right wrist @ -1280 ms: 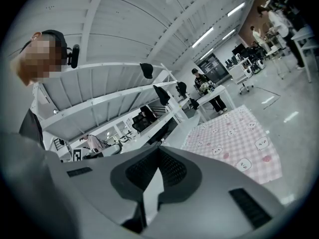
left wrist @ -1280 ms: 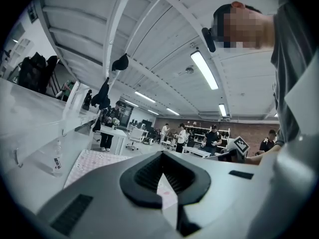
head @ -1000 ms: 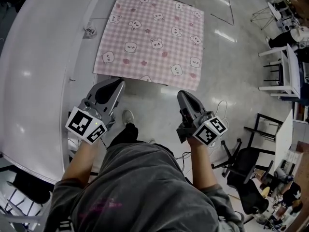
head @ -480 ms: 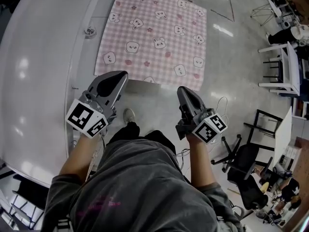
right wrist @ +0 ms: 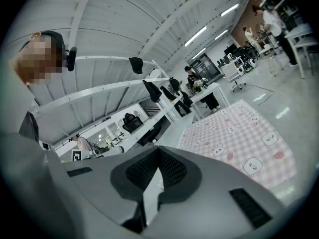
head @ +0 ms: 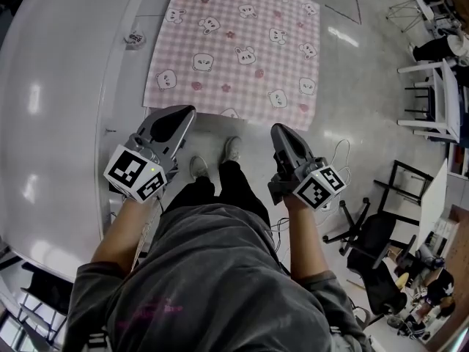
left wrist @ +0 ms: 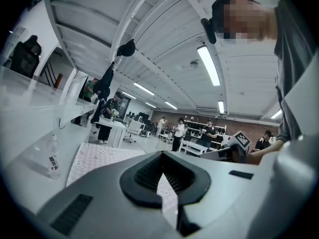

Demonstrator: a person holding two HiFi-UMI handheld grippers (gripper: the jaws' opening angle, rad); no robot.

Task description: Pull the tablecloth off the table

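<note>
A pink checked tablecloth with bear prints lies spread flat ahead of me, apparently on the shiny floor beside the white table. The right gripper view shows the tablecloth too, and the left gripper view catches a strip of the tablecloth. My left gripper hangs just short of the cloth's near edge, jaws together with nothing in them. My right gripper is level with it, also shut and empty. The same shows in the gripper views: left gripper, right gripper. My shoes stand between them.
A small bottle stands on the white table near the cloth's left side. A cable lies on the floor to my right. Black chairs and a white desk stand further right. People work at desks in the distance.
I have stepped forward: the cloth's near edge now lies closer to both grippers, and my second shoe has come into view. Both grippers stay shut and empty.
</note>
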